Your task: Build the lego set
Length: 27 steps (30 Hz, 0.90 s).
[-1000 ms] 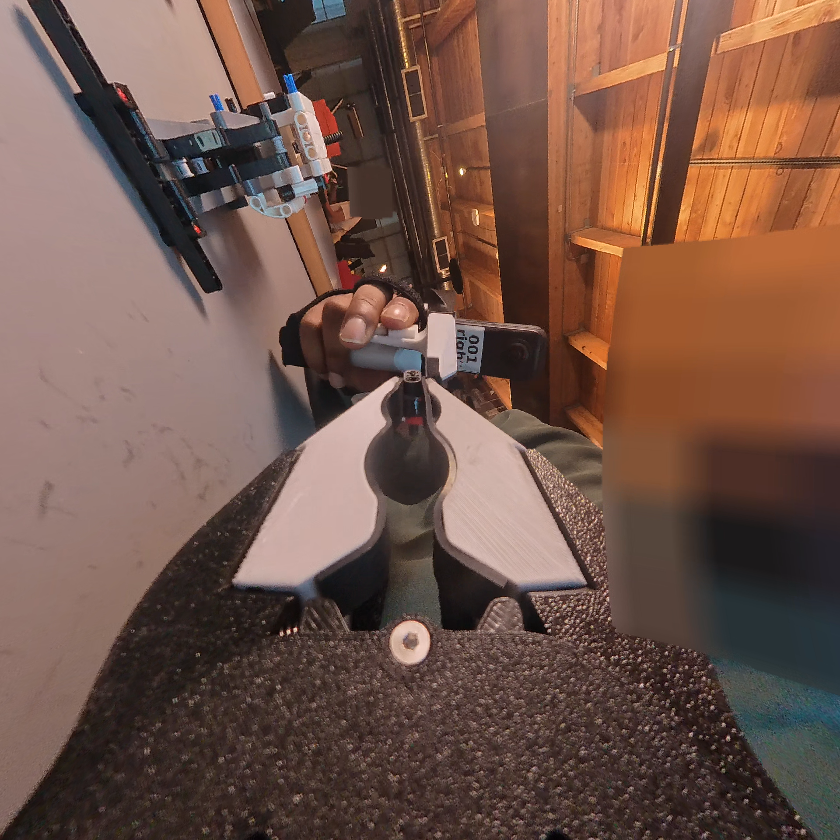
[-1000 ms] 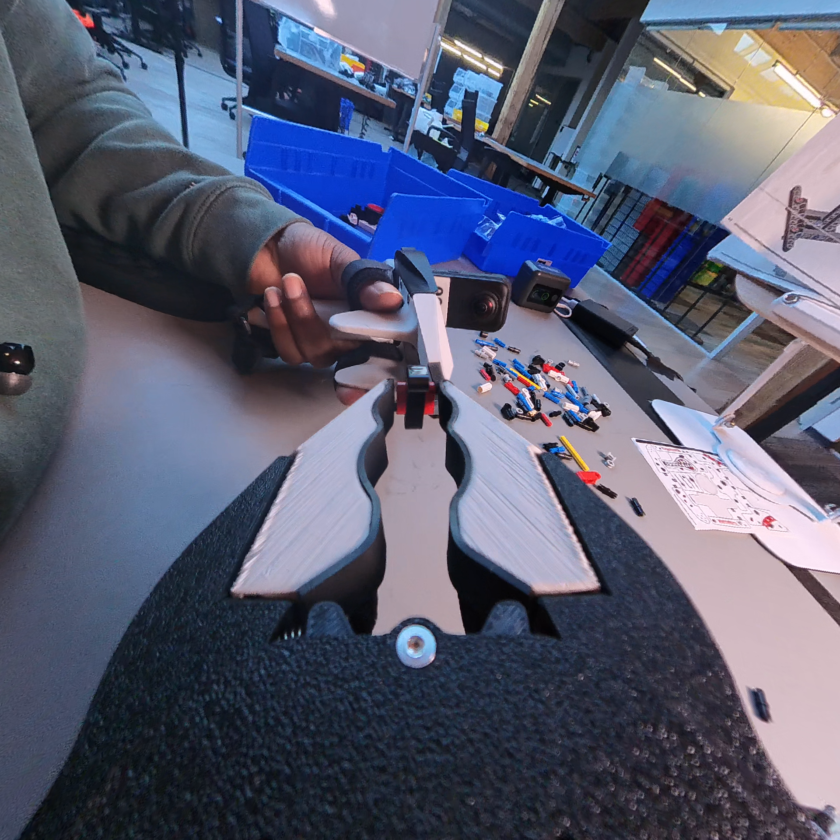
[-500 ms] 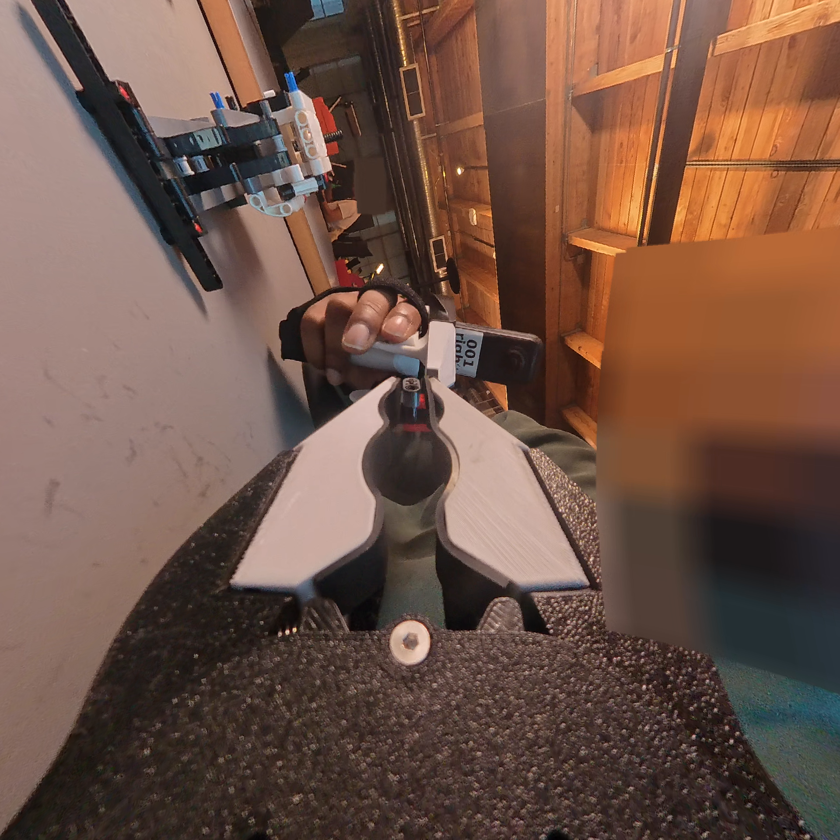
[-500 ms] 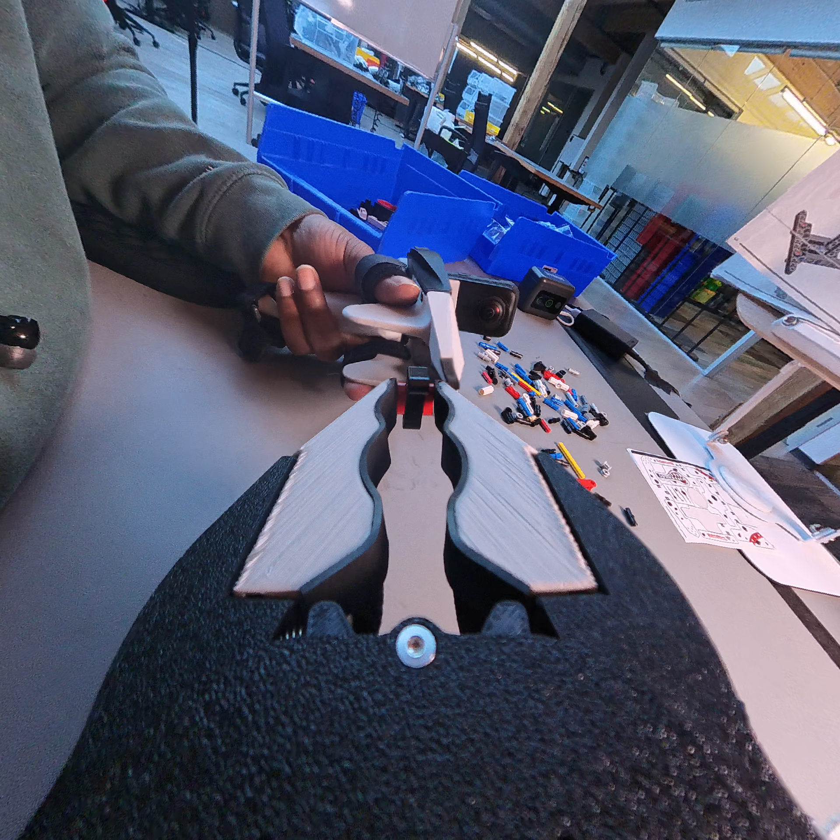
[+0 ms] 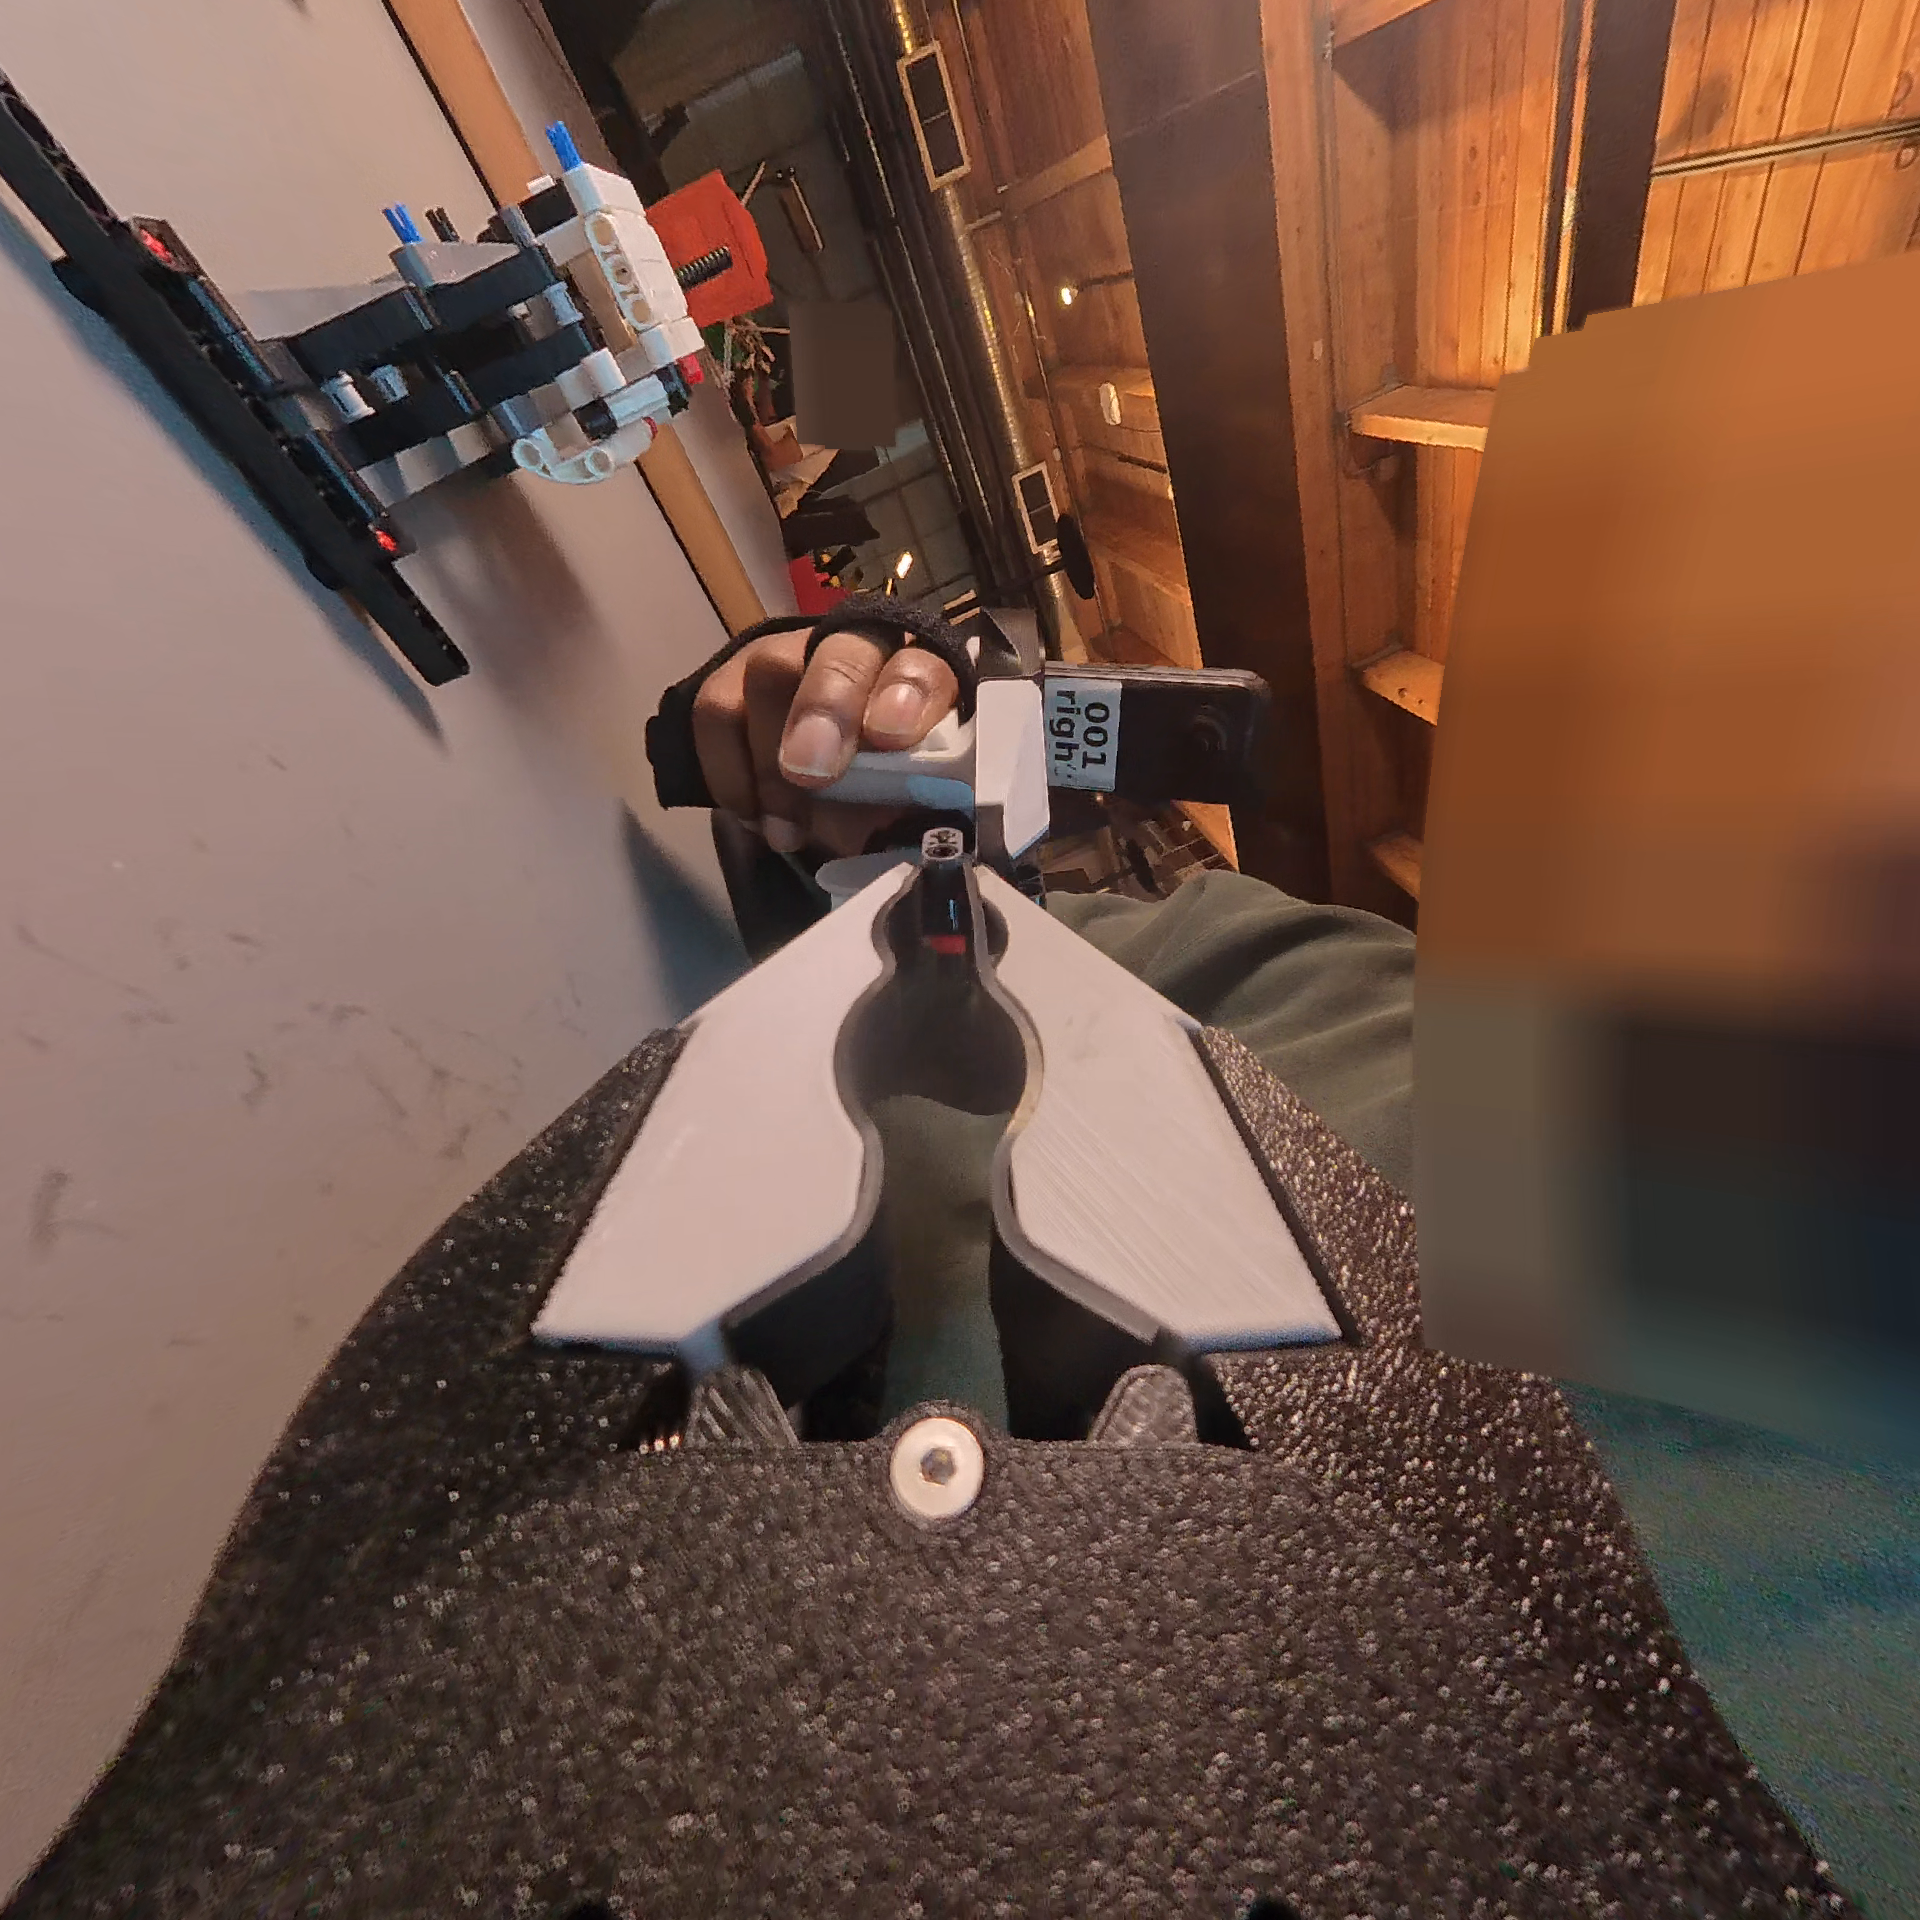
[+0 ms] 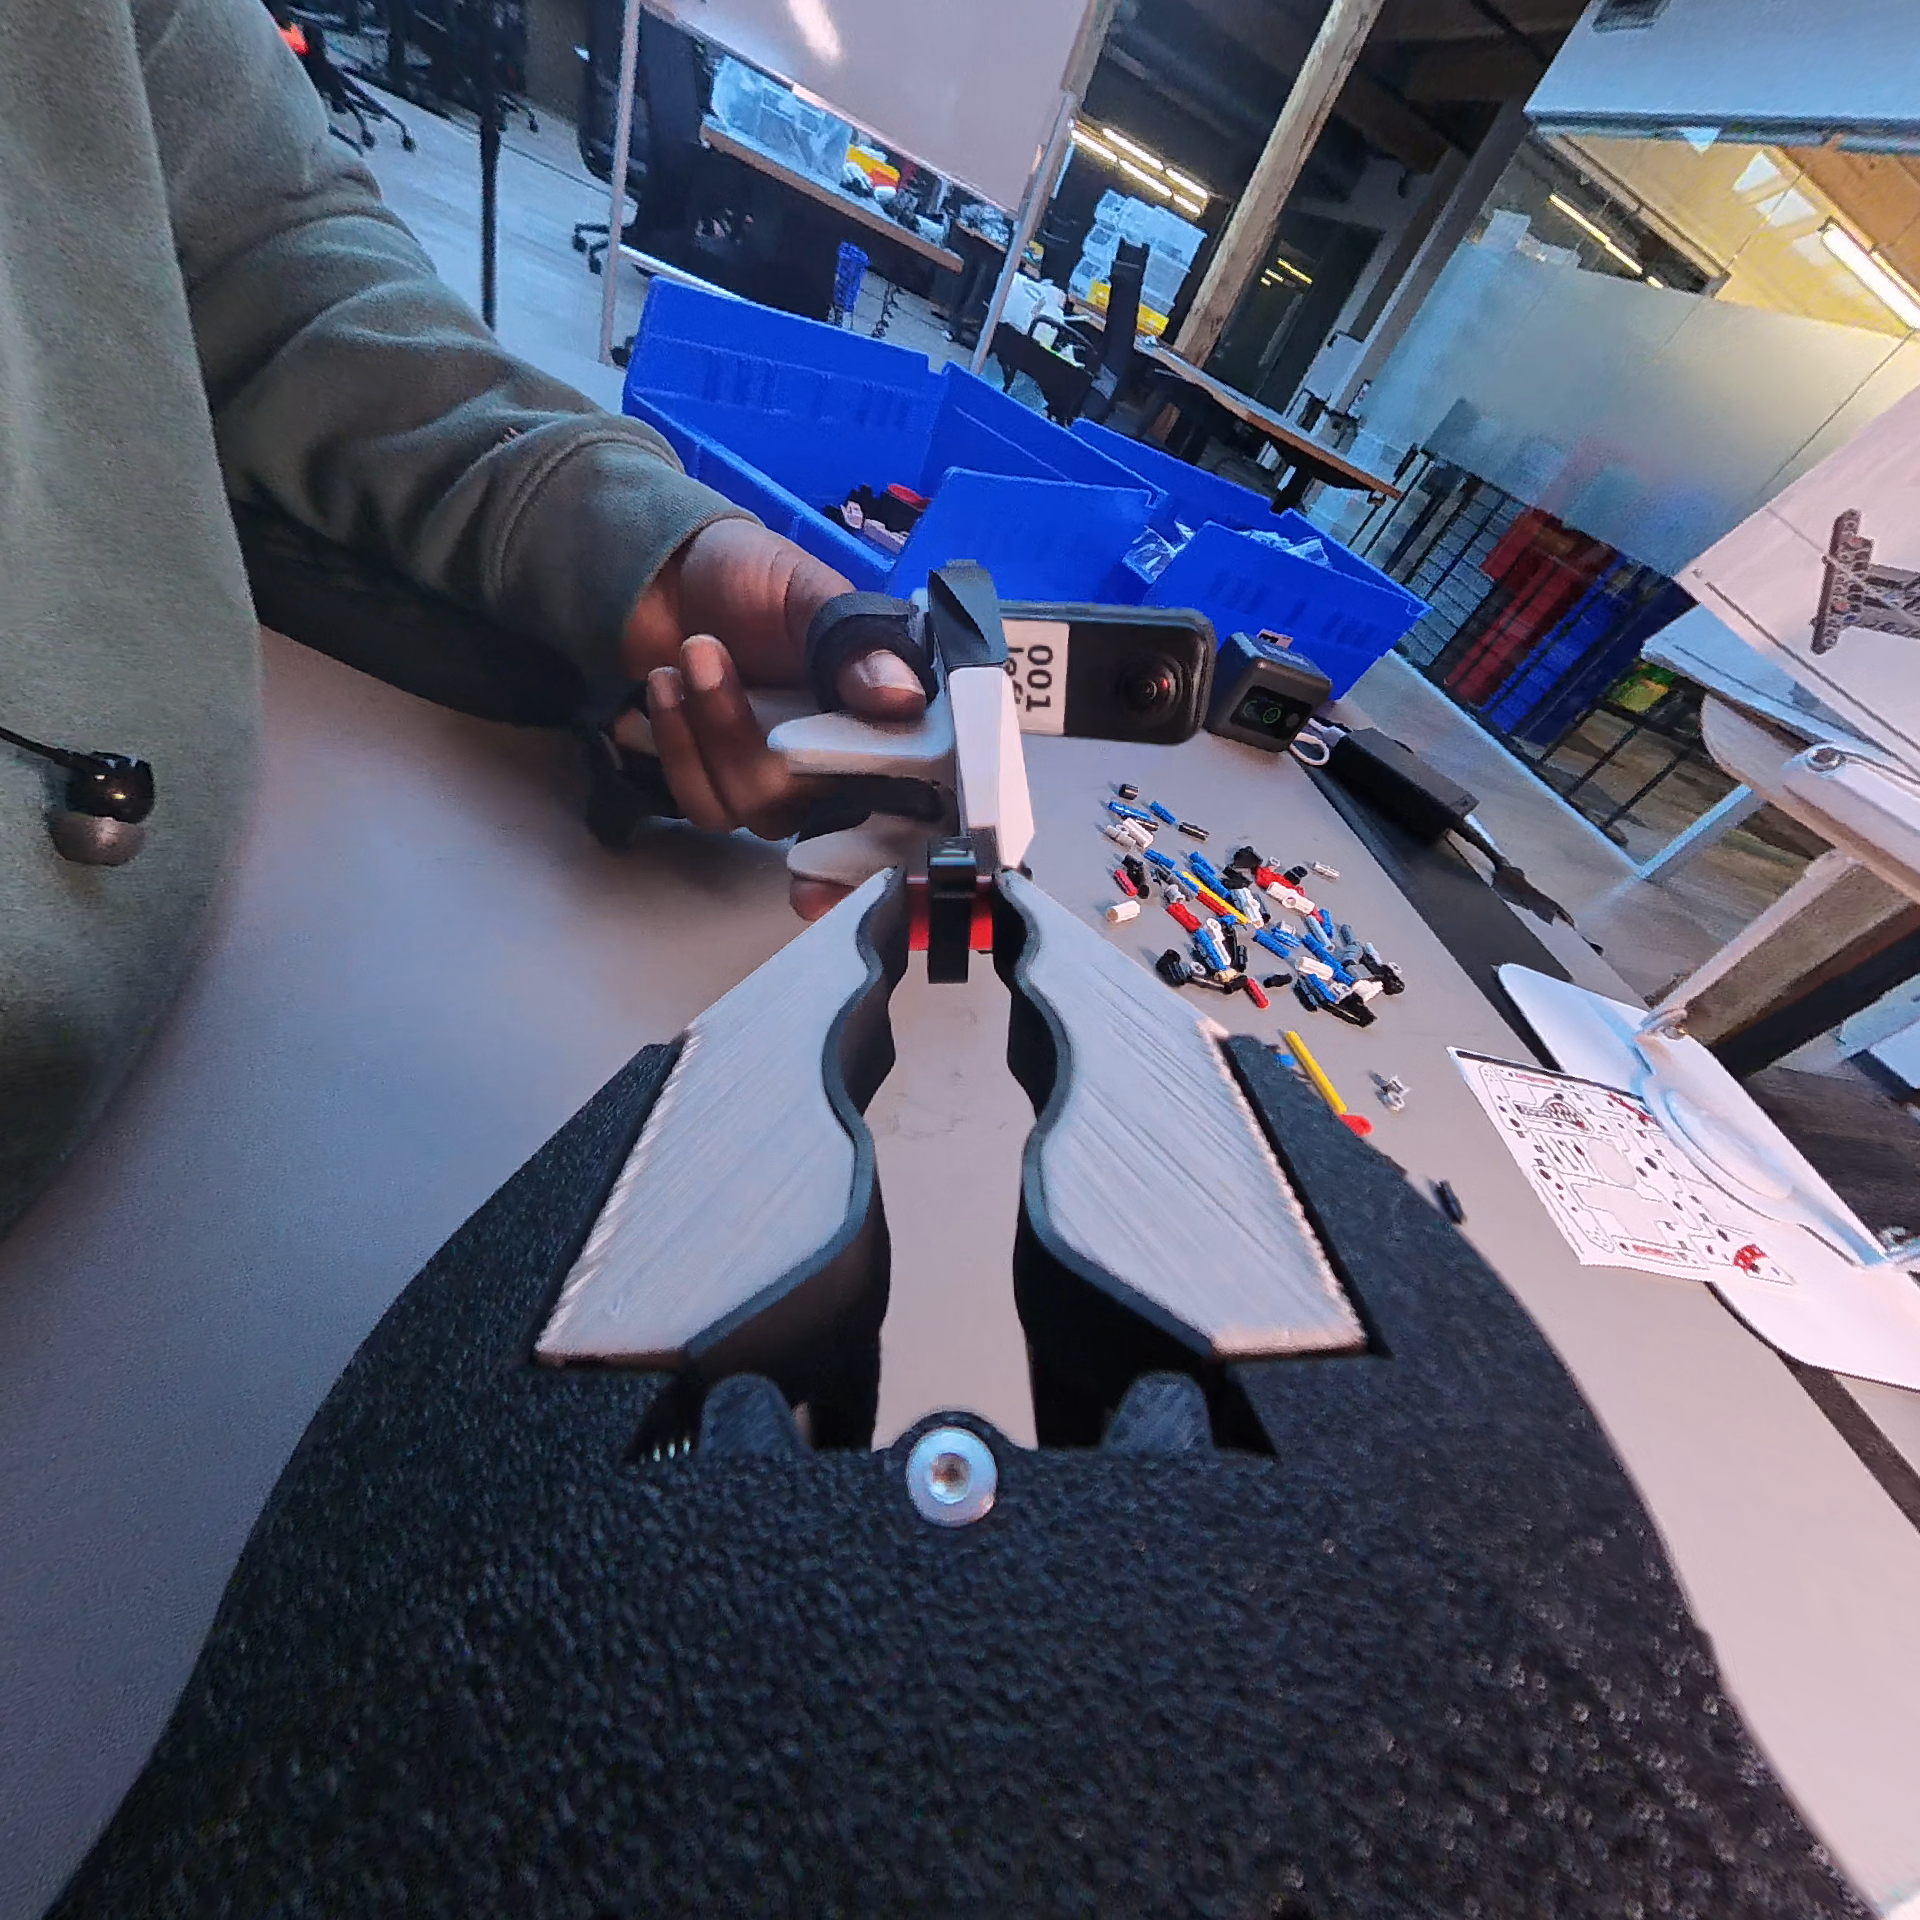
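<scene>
Left wrist view is showing me my left gripper (image 5: pixel 945 883) closing its two grey fingers on a small black lego piece (image 5: pixel 943 902) with a red part. Compared with one second ago, the partly built lego model (image 5: pixel 416 374) on the grey counter (image 5: pixel 260 935) is sitting a little more to the right and lower in this view, so my left gripper is tilting slightly. The right hand (image 5: pixel 821 717) is also appearing higher above the fingertips than before. This hand is wrapping around the white handle of the other tool, with a black strap over the fingers.

In the right wrist view my right gripper (image 6: pixel 948 909) is holding the same black and red piece (image 6: pixel 948 920) between narrow fingertips, so both tools are meeting on it above the counter (image 6: pixel 364 1039). The left hand (image 6: pixel 758 707), in a green sleeve, is gripping its white handle just behind the piece, and it is now looking a bit farther from the lens than before. A heap of loose lego parts (image 6: pixel 1247 925) is lying to the right, near a printed instruction sheet (image 6: pixel 1600 1174). Blue bins (image 6: pixel 935 457) are standing behind them on the far side.
</scene>
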Available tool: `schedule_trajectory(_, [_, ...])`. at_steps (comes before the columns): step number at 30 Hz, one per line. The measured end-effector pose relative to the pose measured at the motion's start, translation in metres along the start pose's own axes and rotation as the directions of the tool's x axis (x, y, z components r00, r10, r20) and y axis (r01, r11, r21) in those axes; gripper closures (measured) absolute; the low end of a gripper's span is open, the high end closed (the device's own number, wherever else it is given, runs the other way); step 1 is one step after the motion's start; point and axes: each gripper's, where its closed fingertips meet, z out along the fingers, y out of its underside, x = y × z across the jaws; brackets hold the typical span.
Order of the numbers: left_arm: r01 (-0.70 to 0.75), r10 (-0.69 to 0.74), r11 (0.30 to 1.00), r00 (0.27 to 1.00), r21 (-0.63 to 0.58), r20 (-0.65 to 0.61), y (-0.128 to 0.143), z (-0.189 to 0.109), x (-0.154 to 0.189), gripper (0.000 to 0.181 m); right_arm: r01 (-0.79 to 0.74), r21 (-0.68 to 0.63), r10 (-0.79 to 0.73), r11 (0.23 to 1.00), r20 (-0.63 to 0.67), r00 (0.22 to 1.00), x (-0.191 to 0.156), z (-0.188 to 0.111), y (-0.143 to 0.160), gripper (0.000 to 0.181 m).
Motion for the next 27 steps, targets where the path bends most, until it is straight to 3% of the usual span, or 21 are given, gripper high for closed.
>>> schedule_trajectory(7, [-0.111,0.113,0.994,0.991,-0.025,0.078,-0.002,0.0,-0.001,0.174,0.01,-0.006,-0.01,1.0,-0.024,1.0,0.001,0.001,0.003,0.165])
schedule_trajectory(27, [-0.068,0.08,0.992,0.99,-0.106,0.112,0.014,0.002,-0.012,0.175,0.14,-0.146,-0.13,0.979,0.081,0.988,-0.017,-0.004,0.015,0.167])
